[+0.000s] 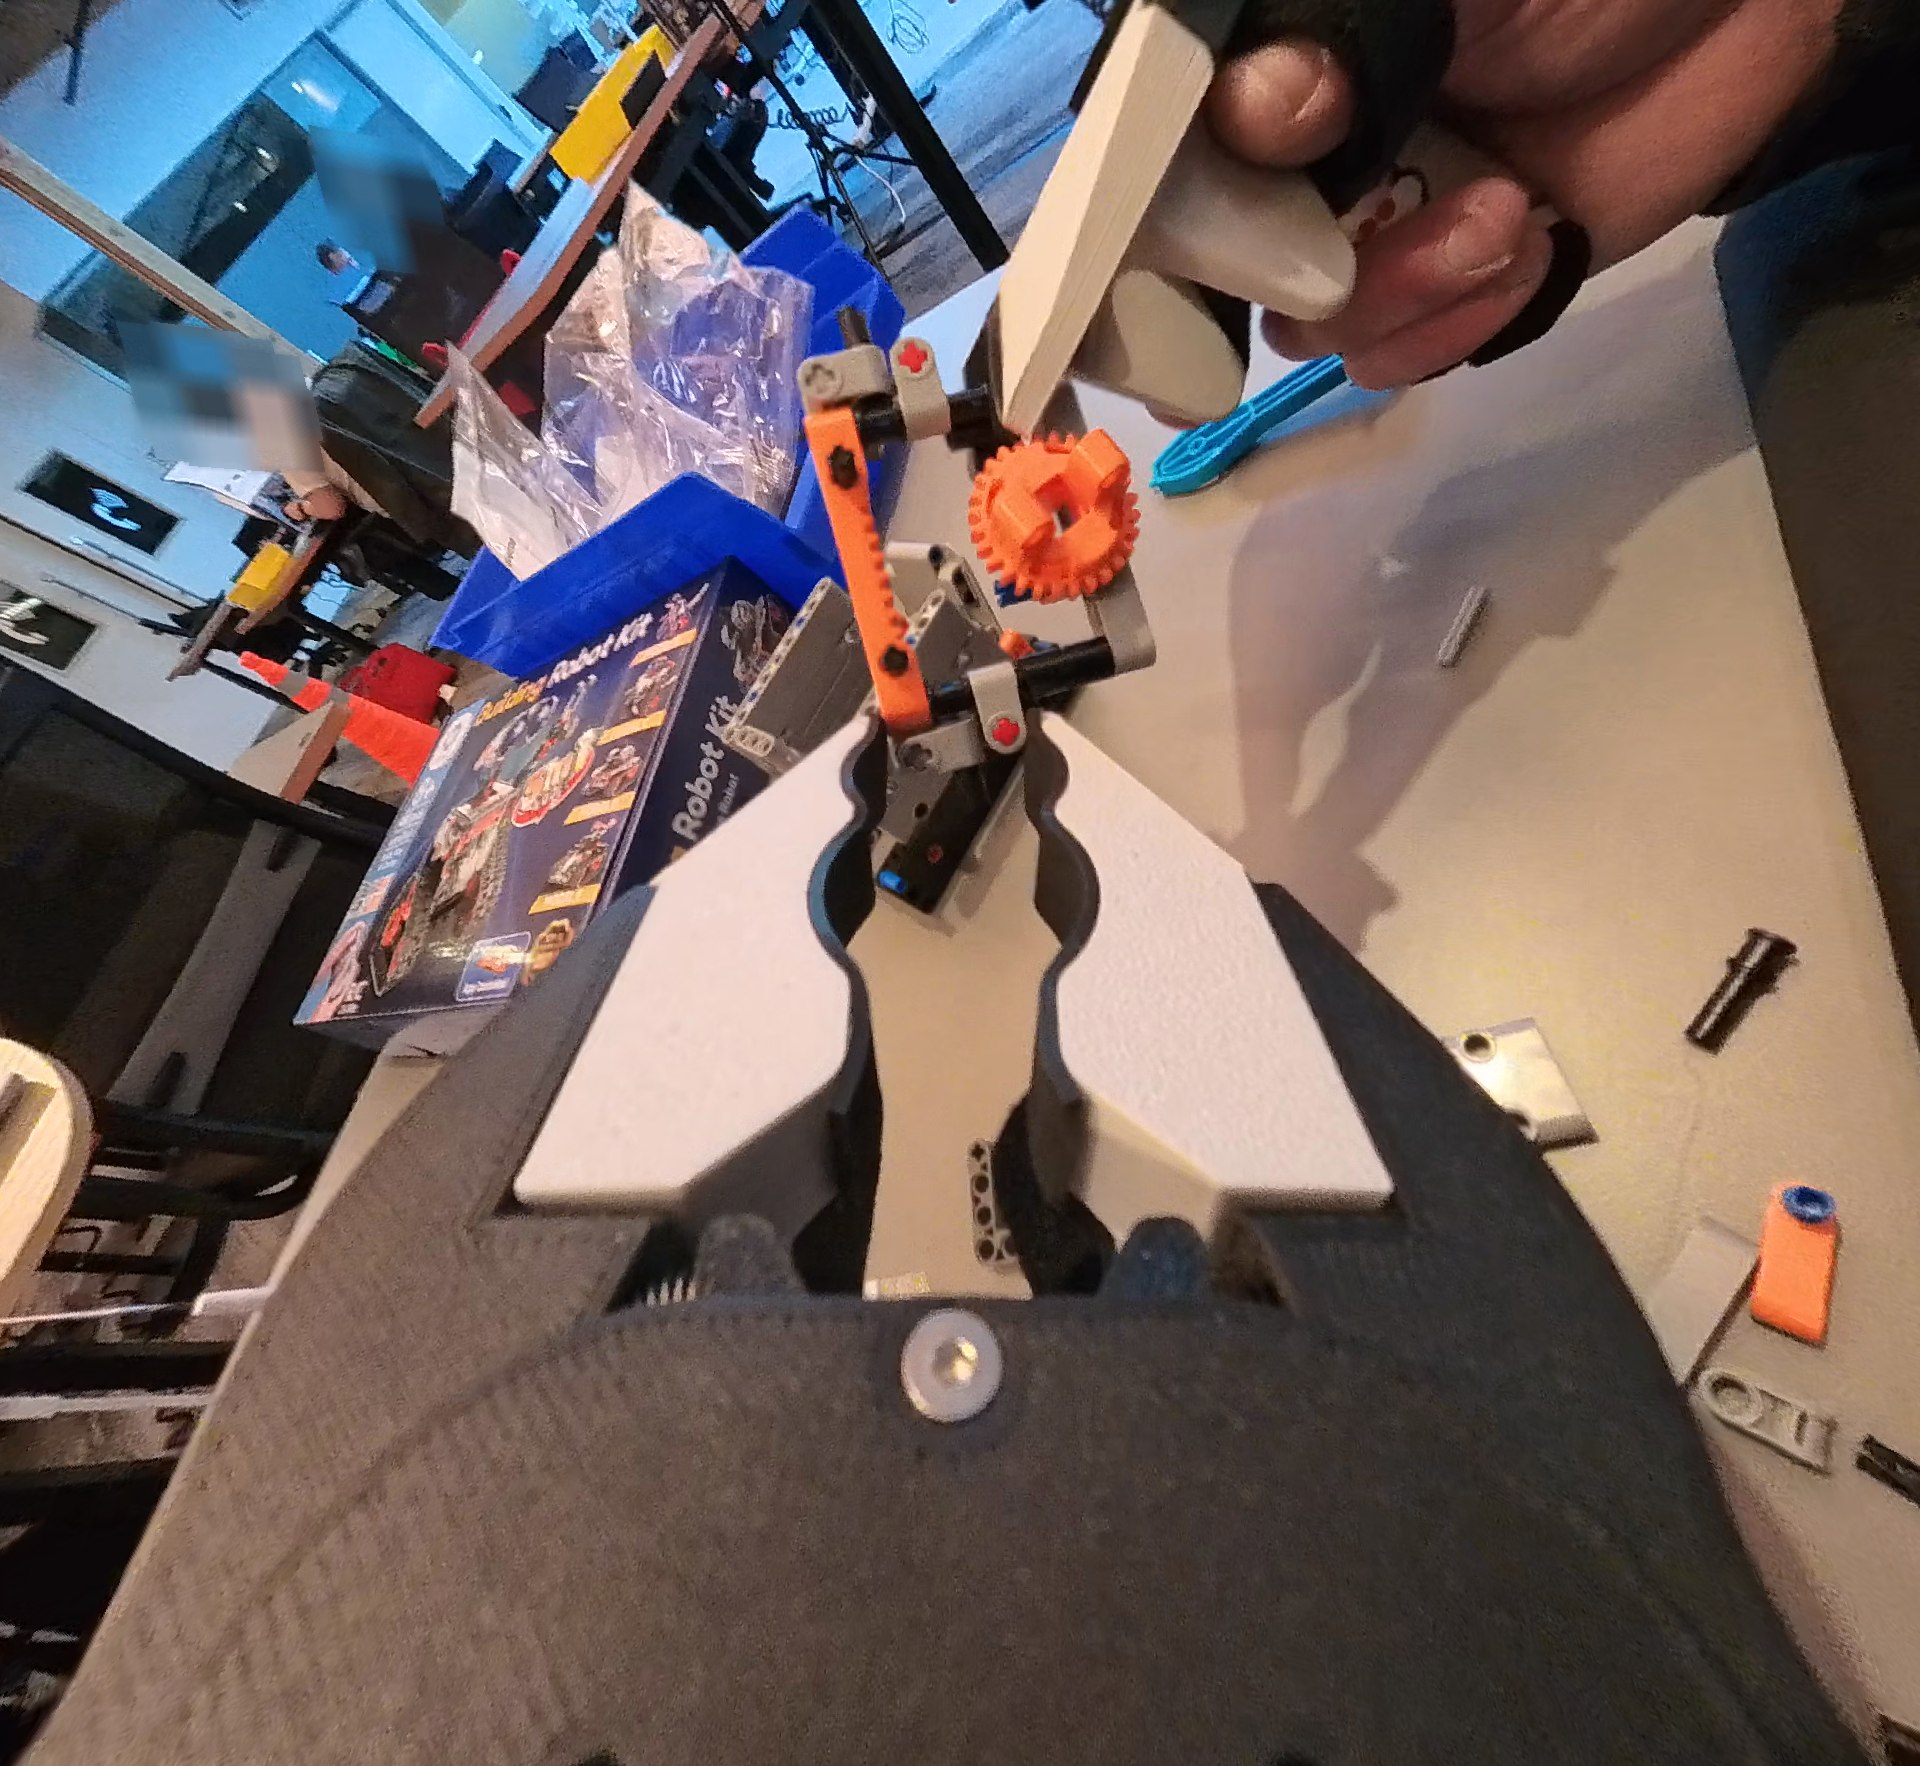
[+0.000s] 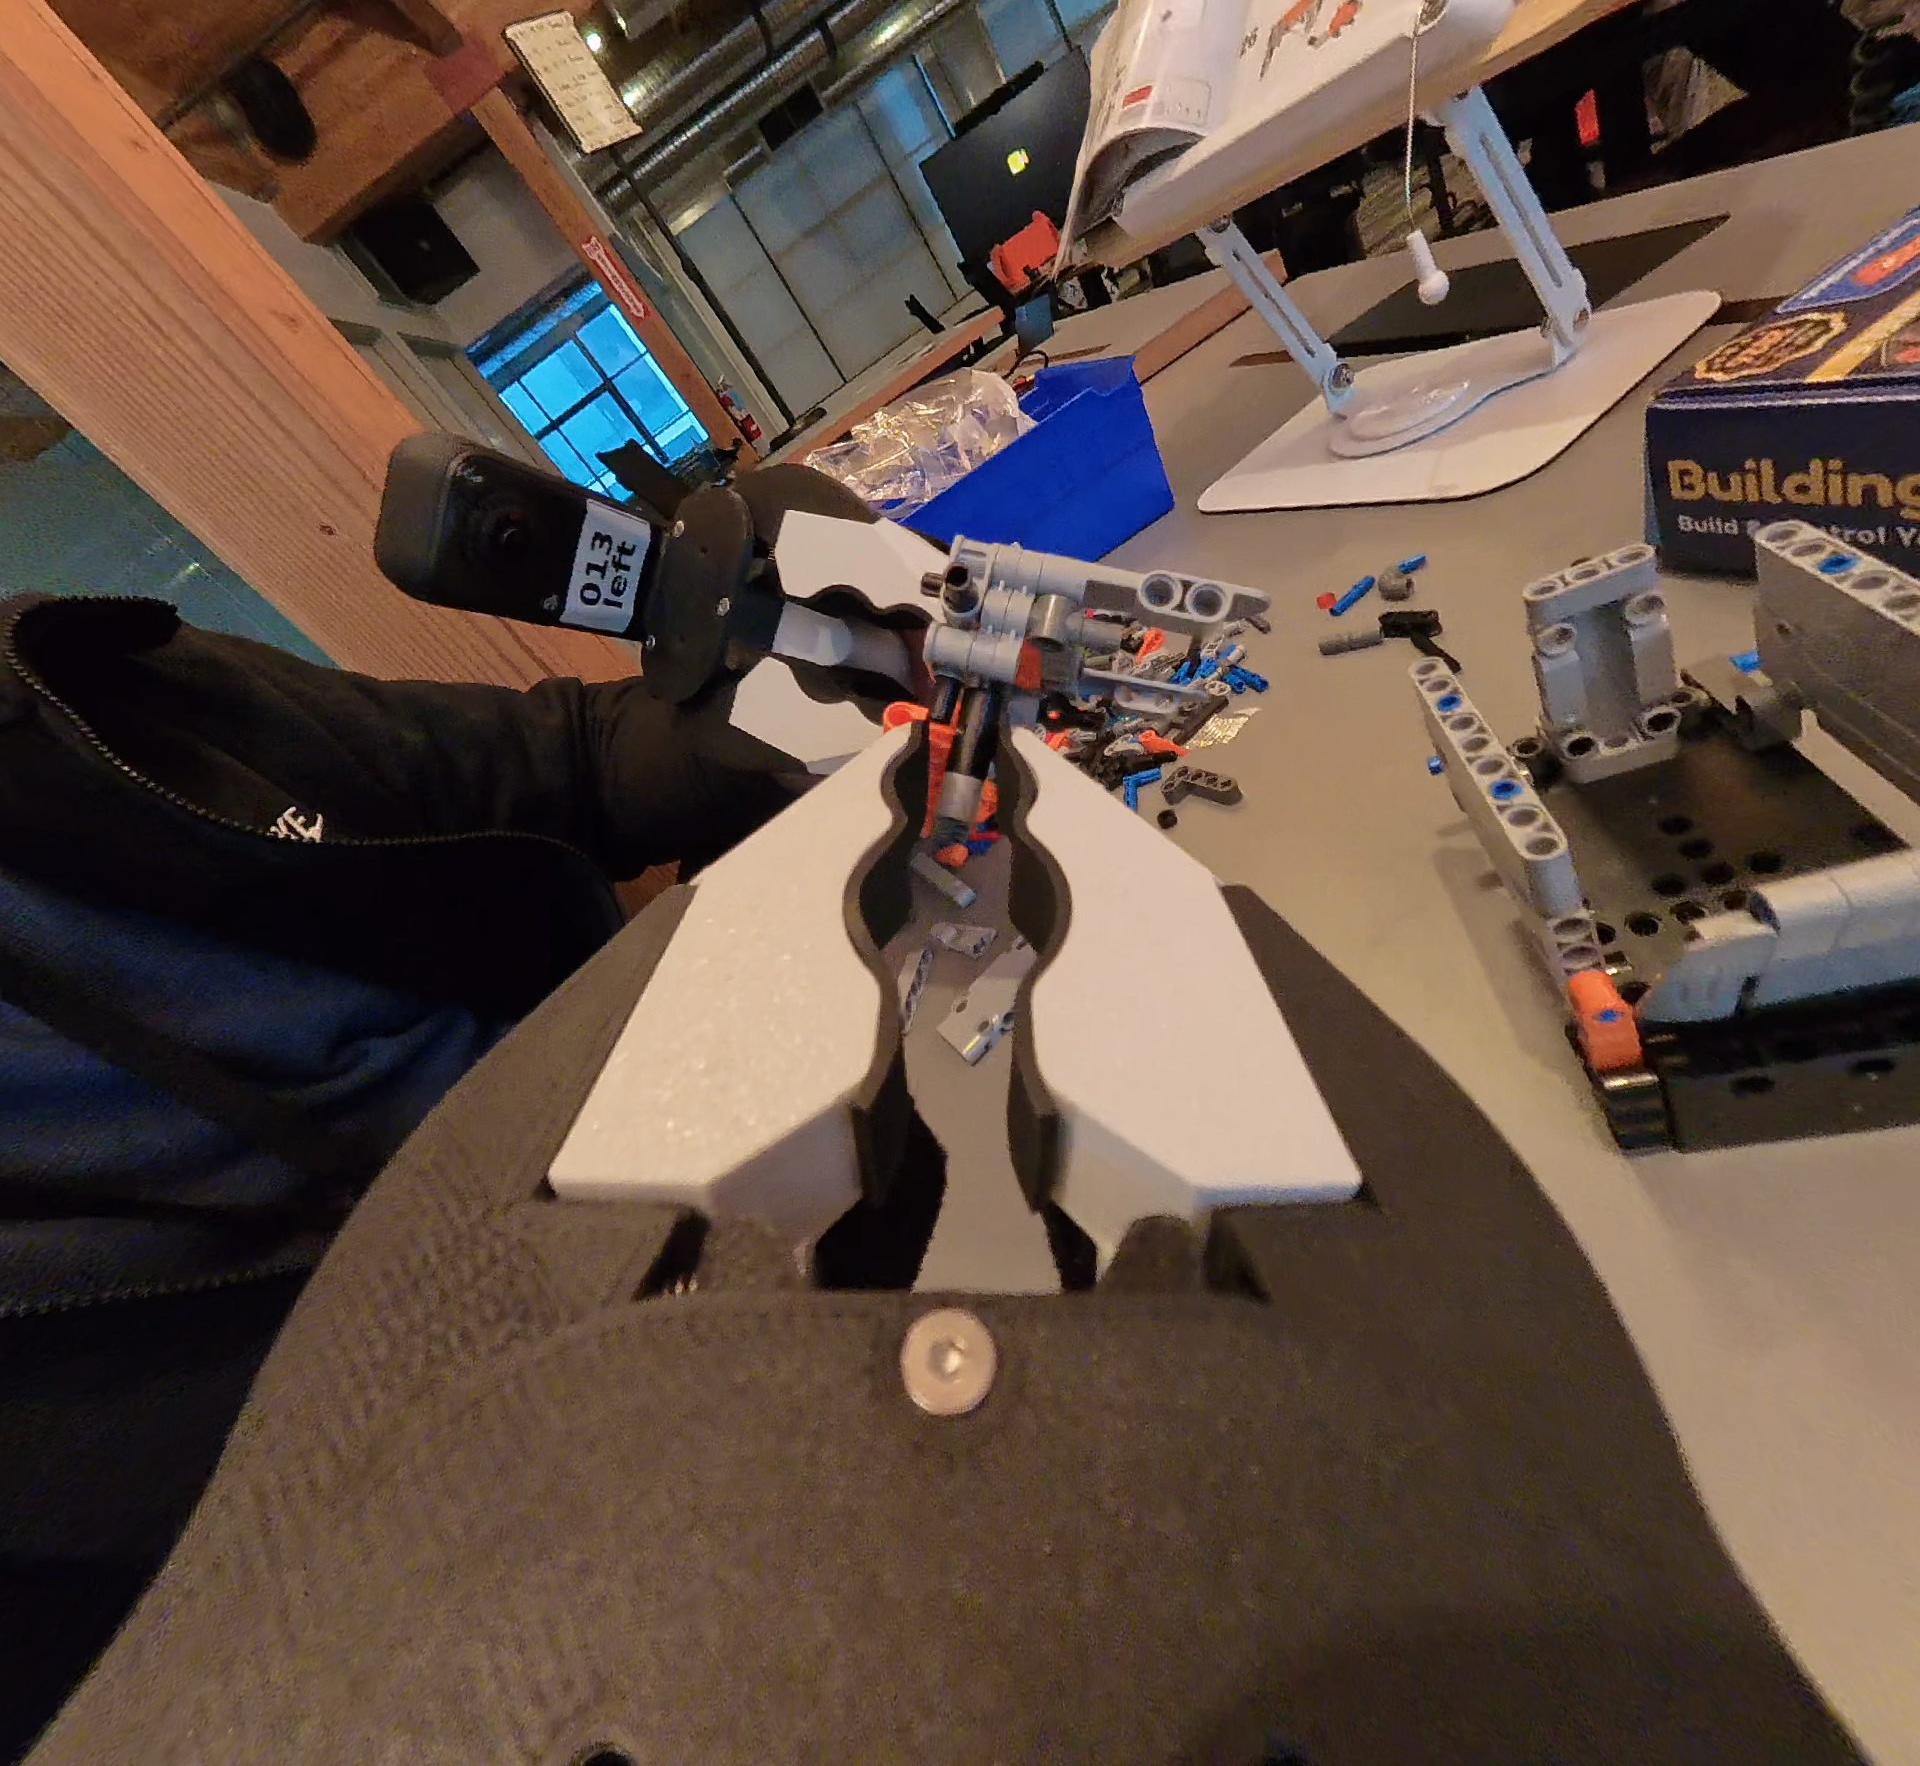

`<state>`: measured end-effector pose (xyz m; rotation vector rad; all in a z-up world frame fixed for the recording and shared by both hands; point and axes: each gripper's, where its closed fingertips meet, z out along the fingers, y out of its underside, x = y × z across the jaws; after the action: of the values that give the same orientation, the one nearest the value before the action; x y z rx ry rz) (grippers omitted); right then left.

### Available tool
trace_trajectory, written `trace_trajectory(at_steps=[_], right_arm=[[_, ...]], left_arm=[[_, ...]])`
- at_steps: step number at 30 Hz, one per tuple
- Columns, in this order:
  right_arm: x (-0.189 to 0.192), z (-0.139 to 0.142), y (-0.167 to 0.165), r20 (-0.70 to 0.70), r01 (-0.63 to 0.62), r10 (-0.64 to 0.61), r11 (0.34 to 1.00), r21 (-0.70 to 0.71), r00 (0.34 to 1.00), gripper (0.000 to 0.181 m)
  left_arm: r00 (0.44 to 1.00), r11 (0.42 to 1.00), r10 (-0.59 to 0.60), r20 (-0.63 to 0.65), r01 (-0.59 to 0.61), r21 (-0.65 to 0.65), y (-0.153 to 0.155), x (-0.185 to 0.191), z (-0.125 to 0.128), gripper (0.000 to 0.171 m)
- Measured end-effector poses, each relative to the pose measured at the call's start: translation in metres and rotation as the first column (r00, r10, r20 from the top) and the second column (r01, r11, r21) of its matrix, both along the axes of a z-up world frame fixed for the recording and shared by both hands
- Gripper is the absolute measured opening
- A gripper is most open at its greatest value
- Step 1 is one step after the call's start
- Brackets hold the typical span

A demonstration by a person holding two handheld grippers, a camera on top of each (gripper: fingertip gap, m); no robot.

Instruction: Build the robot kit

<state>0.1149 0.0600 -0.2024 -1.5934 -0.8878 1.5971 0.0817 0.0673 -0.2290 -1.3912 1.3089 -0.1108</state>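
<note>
The left gripper (image 1: 951, 750) has its fingers closed on the lower grey end of a small brick assembly (image 1: 935, 636), held up off the table (image 1: 1558, 729). From the left wrist view you get the good side of it: an orange beam (image 1: 862, 563) running up toward 12 o'clock, an orange gear (image 1: 1051, 516) sitting at about 2 o'clock from the grip, and black axles with grey connectors. The right gripper (image 1: 1013, 412) comes in from 1 o'clock with a gloved hand (image 1: 1558, 85) wrapped round it, and its tip touches the top black axle (whether it actually pinches it, I can't tell from here).

The right wrist view settles that a bit: the right gripper's (image 2: 961, 750) fingers are clamped around a black axle of the same assembly (image 2: 1039, 615), with the left gripper (image 2: 831, 636) out at 11 o'clock. This view hides the gear almost completely but shows stuff the other doesn't: a loose parts pile (image 2: 1153, 708) on the table, a bigger grey-and-black build (image 2: 1662, 833) at 3 o'clock, and an instruction booklet on a white stand (image 2: 1351, 106) at 1 o'clock.

Both views catch the blue bin (image 2: 1049, 459) and the kit box (image 1: 540, 802).
</note>
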Motion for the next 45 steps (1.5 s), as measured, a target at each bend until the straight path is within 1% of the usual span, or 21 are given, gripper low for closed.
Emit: trace_trajectory(at_steps=[1, 3, 6, 9, 12, 15, 16, 17, 19, 21, 28, 32, 39, 41, 45], right_arm=[[-0.001, 0.000, 0.000, 0.008, 0.007, -0.007, 1.000, 0.013, 1.000, 0.006], [-0.002, 0.000, -0.001, 0.027, 0.012, -0.013, 0.999, 0.048, 1.000, 0.005], [-0.004, -0.002, -0.003, 0.060, 0.016, -0.021, 0.996, 0.083, 0.998, 0.005], [-0.006, -0.010, -0.004, 0.125, 0.027, -0.043, 0.991, 0.134, 0.991, 0.005], [-0.012, -0.018, -0.010, 0.206, 0.001, -0.043, 0.980, 0.199, 0.978, 0.004], [-0.022, -0.032, -0.018, 0.307, -0.049, -0.036, 0.963, 0.265, 0.951, 0.005], [-0.025, -0.034, -0.021, 0.328, -0.068, -0.029, 0.957, 0.281, 0.944, 0.005], [-0.028, -0.037, -0.025, 0.347, -0.087, -0.023, 0.951, 0.297, 0.938, 0.005], [-0.031, -0.044, -0.028, 0.393, -0.116, -0.021, 0.940, 0.322, 0.919, 0.005], [-0.033, -0.049, -0.029, 0.418, -0.125, -0.028, 0.934, 0.335, 0.908, 0.005], [-0.031, -0.045, -0.024, 0.397, -0.094, -0.063, 0.927, 0.363, 0.916, 0.005], [-0.033, -0.045, -0.027, 0.404, -0.100, -0.079, 0.909, 0.404, 0.911, 0.005], [-0.033, -0.049, -0.023, 0.426, -0.091, -0.101, 0.908, 0.409, 0.899, 0.005], [-0.033, -0.049, -0.022, 0.432, -0.086, -0.115, 0.904, 0.419, 0.895, 0.005], [-0.033, -0.053, -0.021, 0.451, -0.086, -0.131, 0.900, 0.428, 0.883, 0.005]], left_arm=[[1.000, 1.000, -0.006, -0.001, 0.006, -0.017, 0.000, -0.001, -0.002, 0.025], [0.999, 0.997, -0.047, 0.004, 0.047, -0.054, -0.004, 0.001, -0.004, 0.027], [0.996, 0.987, -0.092, 0.007, 0.092, -0.129, -0.009, 0.000, -0.008, 0.036], [0.994, 0.983, -0.102, 0.040, 0.107, -0.152, -0.009, -0.004, -0.001, 0.041], [0.992, 0.982, -0.116, 0.059, 0.123, -0.141, -0.011, -0.006, 0.011, 0.049], [0.989, 0.984, -0.151, 0.013, 0.151, -0.097, -0.019, 0.000, 0.012, 0.053], [0.987, 0.985, -0.159, -0.022, 0.157, -0.073, -0.021, 0.002, 0.009, 0.050], [0.984, 0.985, -0.166, -0.064, 0.163, -0.057, -0.023, 0.003, 0.005, 0.043], [0.979, 0.988, -0.151, -0.135, 0.149, -0.026, -0.023, 0.004, -0.004, 0.039], [0.976, 0.989, -0.147, -0.160, 0.144, -0.035, -0.021, 0.002, -0.010, 0.035], [0.989, 0.992, -0.111, -0.094, 0.104, -0.070, -0.016, -0.003, -0.006, 0.033], [0.993, 0.991, -0.094, -0.066, 0.088, -0.099, -0.013, -0.003, -0.006, 0.032], [0.993, 0.993, -0.078, -0.092, 0.070, -0.090, -0.012, -0.002, -0.010, 0.031], [0.990, 0.993, -0.085, -0.109, 0.076, -0.087, -0.014, -0.001, -0.013, 0.024], [0.987, 0.996, -0.072, -0.142, 0.064, -0.062, -0.014, -0.001, -0.017, 0.023]])
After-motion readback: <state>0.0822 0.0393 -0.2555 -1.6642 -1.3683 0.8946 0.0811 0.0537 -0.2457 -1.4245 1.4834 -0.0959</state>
